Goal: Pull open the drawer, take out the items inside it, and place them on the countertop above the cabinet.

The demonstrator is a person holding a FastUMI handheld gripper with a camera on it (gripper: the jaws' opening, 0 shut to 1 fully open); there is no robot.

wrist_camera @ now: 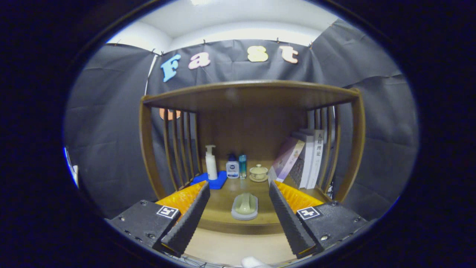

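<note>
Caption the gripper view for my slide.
Open tool faces a brown wooden shelf unit, its fingers flanking a pale green soap bar on a grey dish just ahead.

The gripper-mounted fisheye looks level and forward between spread fingers (238, 219) into the near wooden shelf unit (249, 95).

My gripper (238, 212) sits level, pointing straight ahead. Its fingers (187, 219) are spread wide apart (nothing between them).

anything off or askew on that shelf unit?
Mostly tidy. The books by the right slats lean against each other rather than standing upright. The soap dish sits alone near the front edge, between the open fingers of the hand-held gripper. No spills visible.
</note>
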